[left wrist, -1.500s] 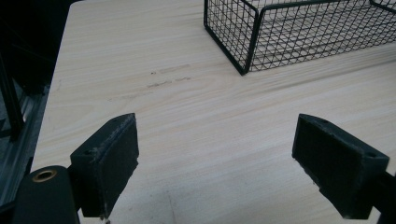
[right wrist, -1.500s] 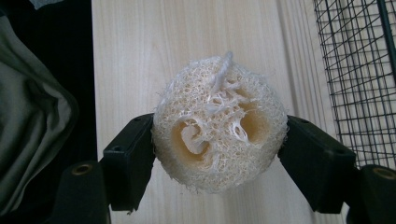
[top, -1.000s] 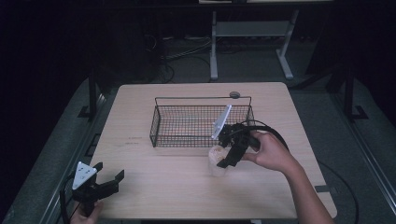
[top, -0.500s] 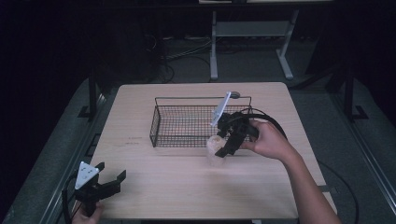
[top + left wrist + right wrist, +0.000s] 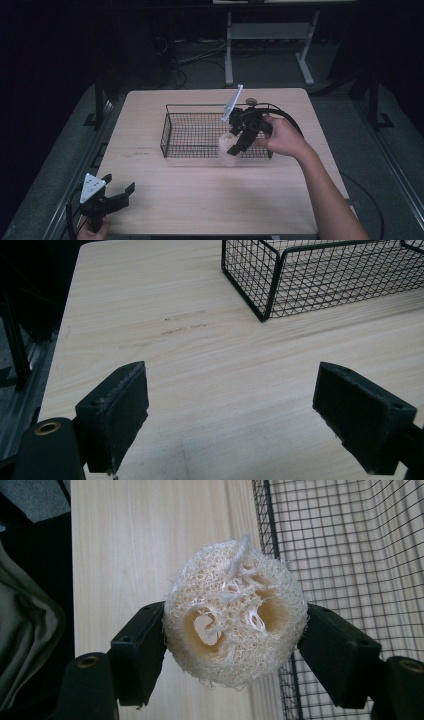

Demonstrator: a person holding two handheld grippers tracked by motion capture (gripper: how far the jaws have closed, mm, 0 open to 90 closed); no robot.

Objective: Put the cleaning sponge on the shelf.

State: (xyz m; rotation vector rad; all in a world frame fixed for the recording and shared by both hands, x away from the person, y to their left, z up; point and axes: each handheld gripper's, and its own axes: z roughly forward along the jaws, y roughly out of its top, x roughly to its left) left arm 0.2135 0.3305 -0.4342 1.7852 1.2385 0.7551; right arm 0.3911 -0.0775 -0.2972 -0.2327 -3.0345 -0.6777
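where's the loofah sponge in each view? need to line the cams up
High view: loofah sponge right of centre, clamped in the right gripper, at the wire basket's near wall, close to its right end.
Left gripper view: not in it; the basket's corner sits at top right.
Right gripper view: centre of frame, squeezed between both jaws.
Shared landmark: the black wire basket, on the wooden table.

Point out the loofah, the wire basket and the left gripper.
loofah (image 5: 235, 612): right gripper view, its holed end face.
wire basket (image 5: 165, 131): high view, left end wall.
left gripper (image 5: 230, 415): left gripper view, gap between open jaws.
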